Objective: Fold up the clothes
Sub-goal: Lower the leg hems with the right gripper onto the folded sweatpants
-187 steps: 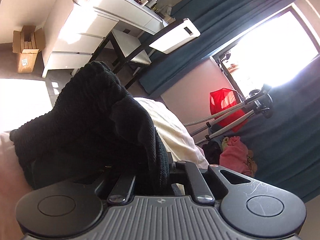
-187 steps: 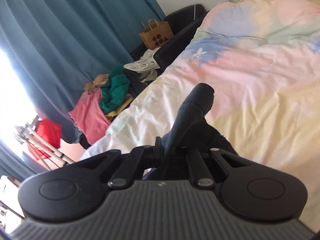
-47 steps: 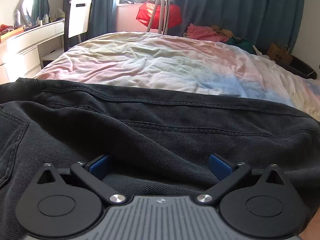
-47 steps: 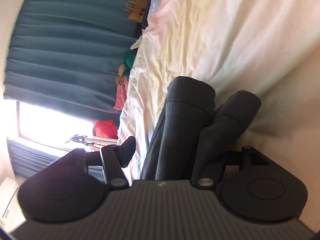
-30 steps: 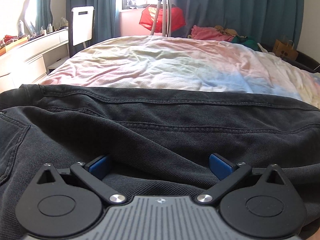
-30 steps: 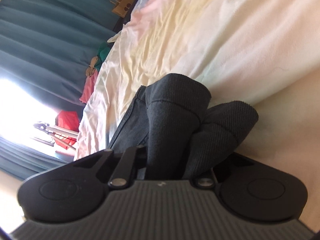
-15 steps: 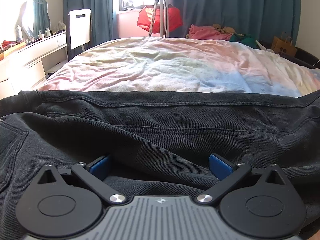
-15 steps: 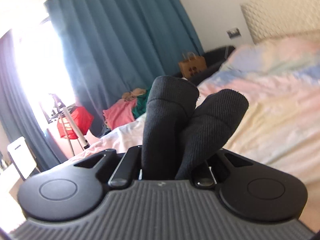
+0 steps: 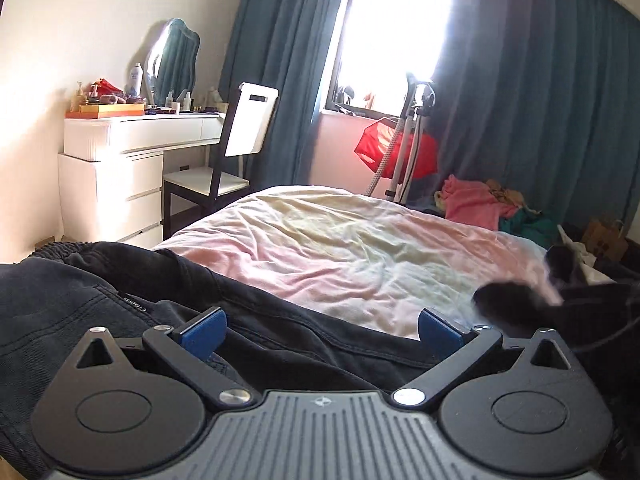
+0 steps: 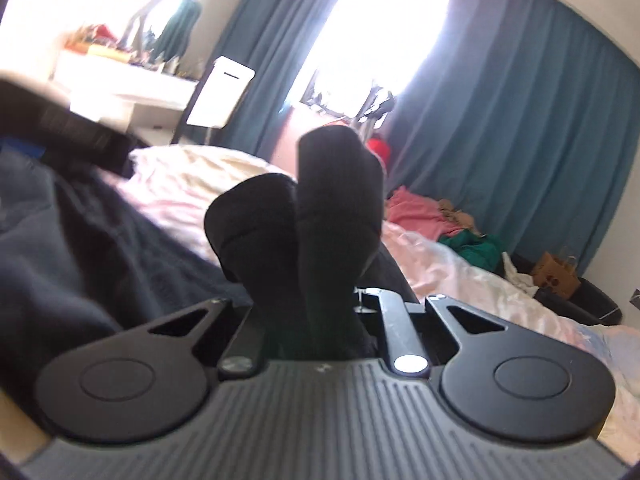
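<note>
Black denim trousers [image 9: 100, 304] lie across the near edge of the bed [image 9: 340, 248]. My left gripper [image 9: 320, 326] is open, its blue-padded fingers [image 9: 202, 328] spread just above the trousers, holding nothing. My right gripper [image 10: 316, 320] is shut on the ribbed black cuffs [image 10: 304, 216] of the trousers, which stick up between its fingers. The cuffs also show blurred at the right of the left wrist view [image 9: 504, 300]. The trousers' body lies to the left in the right wrist view [image 10: 80, 248].
A pastel duvet covers the bed. A white dresser [image 9: 116, 168] and a chair [image 9: 236, 148] stand at the far left. A red bag and tripod [image 9: 400, 152] stand by the window. A clothes pile [image 9: 480, 204] and a paper bag [image 9: 604, 236] lie at the right by the teal curtains.
My left gripper has lifted and pulled back off the trousers, staying open. My right gripper has swung leftward over the trousers with the cuffs still in it.
</note>
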`<act>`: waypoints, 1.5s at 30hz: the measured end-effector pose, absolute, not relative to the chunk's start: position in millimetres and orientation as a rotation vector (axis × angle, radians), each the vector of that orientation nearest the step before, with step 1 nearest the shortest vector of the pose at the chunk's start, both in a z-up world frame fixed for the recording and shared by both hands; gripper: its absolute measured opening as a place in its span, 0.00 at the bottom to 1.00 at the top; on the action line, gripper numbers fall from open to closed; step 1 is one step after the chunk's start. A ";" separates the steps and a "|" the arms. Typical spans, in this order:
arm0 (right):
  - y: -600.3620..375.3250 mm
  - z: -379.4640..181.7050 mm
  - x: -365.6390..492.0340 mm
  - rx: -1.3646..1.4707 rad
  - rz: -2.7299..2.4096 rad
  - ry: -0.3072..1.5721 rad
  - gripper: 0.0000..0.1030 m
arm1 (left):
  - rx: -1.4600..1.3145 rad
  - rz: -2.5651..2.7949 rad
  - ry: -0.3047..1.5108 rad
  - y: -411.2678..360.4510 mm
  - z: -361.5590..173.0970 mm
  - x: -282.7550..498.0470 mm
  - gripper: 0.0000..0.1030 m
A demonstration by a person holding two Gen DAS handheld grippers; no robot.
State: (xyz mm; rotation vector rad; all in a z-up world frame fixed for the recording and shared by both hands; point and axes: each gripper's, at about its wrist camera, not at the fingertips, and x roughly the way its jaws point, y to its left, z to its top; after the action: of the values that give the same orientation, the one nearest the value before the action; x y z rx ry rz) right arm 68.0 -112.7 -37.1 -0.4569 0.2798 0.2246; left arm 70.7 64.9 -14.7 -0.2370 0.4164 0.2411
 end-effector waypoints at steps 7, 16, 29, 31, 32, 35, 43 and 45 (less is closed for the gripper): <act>-104.5 -81.8 60.1 -0.434 0.292 0.412 0.14 | -0.272 0.198 0.443 63.1 -17.3 68.2 1.00; -88.9 -51.6 57.8 -0.289 0.312 0.304 0.15 | -0.355 0.158 0.399 70.8 -9.3 62.2 1.00; -54.2 -67.4 58.7 -0.201 0.553 0.417 0.20 | -0.340 0.163 0.380 79.9 -3.5 63.4 1.00; -55.8 -63.1 59.1 -0.181 0.562 0.446 0.25 | -0.305 0.135 0.396 73.4 -7.5 63.9 1.00; -56.4 -62.5 58.5 -0.175 0.566 0.462 0.29 | -0.292 0.120 0.406 71.3 -8.6 63.0 1.00; -65.2 -56.9 53.1 -0.121 0.588 0.525 0.48 | -0.246 0.071 0.433 66.3 -10.5 58.8 1.00; -125.8 -10.5 15.2 0.055 0.583 0.597 0.72 | -0.023 0.009 0.481 48.8 -13.6 17.1 1.00; -142.6 3.4 6.3 0.078 0.538 0.556 0.72 | 0.009 -0.015 0.499 42.1 -17.5 10.5 1.00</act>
State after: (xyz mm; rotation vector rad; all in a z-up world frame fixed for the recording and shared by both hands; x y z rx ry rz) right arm 6.3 -142.6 3.4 0.0776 0.5564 0.5380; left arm 10.5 42.1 -17.5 0.0090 0.4986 -0.0154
